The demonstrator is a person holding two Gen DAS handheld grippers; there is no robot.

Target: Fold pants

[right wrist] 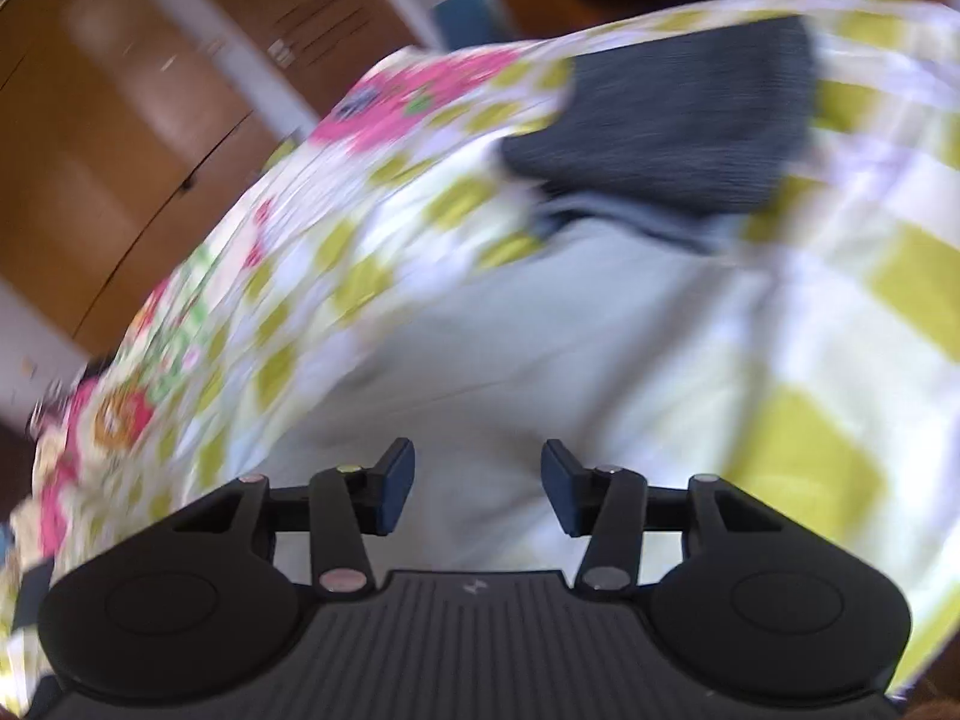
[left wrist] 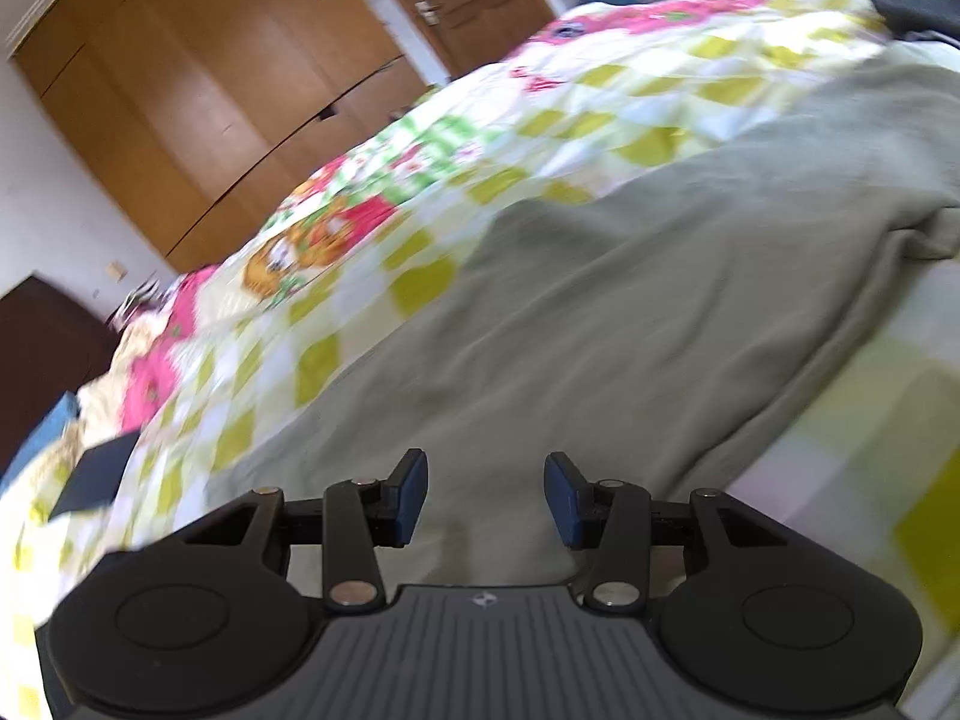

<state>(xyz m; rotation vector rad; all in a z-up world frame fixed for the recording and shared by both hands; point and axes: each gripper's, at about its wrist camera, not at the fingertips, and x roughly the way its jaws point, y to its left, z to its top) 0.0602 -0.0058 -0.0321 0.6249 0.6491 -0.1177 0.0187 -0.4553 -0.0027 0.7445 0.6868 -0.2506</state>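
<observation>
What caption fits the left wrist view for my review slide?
Open left gripper poised over sage-green pants spread on a checkered floral bedspread, wooden wardrobe behind.

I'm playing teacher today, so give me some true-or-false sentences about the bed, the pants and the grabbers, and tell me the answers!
1. The pale grey-green cotton pants lie spread on the checked yellow-and-white floral bedsheet. True.
2. The left gripper is pinching the pants. False: its fingers stand apart with nothing between them.
3. The right gripper is open. True.
4. A folded dark grey knitted garment rests on the sheet beyond the pants. True.
5. The tall cupboard behind the bed is white metal. False: it is brown wood.
6. The pants hang off a chair. False: they lie on the bed.
</observation>
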